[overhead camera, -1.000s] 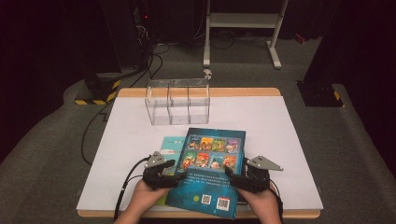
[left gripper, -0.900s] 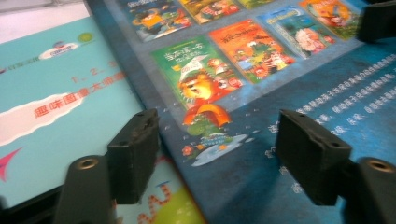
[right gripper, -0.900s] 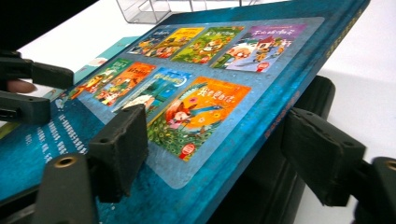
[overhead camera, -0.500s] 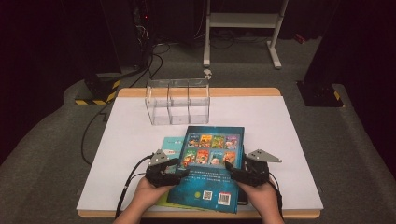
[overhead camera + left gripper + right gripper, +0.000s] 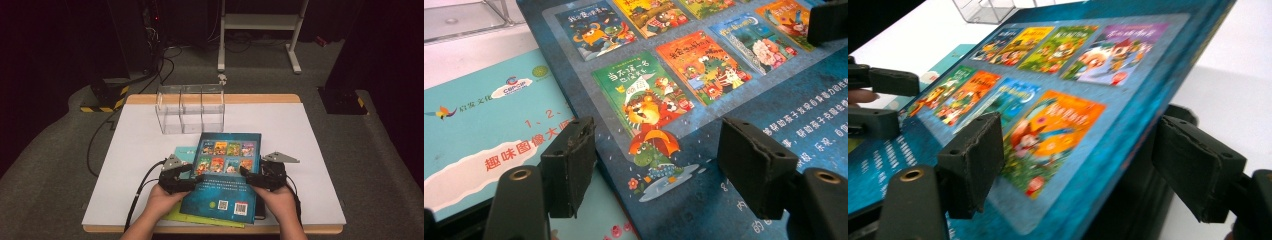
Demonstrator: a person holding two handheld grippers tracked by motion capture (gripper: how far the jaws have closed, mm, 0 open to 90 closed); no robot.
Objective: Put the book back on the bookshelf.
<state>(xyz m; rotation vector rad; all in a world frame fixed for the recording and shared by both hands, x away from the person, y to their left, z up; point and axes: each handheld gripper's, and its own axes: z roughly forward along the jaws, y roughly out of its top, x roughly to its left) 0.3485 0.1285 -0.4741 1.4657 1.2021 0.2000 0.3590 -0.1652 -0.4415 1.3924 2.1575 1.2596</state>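
Clear three-compartment box sat empty at desk's far side; dark blue book lay near front atop teal book, left gripper and right gripper jaws spread astride its edges, not pinching.

Top book: dark teal back cover, grid of small multicoloured cover thumbnails, white barcode patch. Book under it: light turquoise, white cloud shape, red-orange lettering. Lowest book: yellow-green edge. Organizer: clear. Tabletop: white, tan wood rim. Jaws black.
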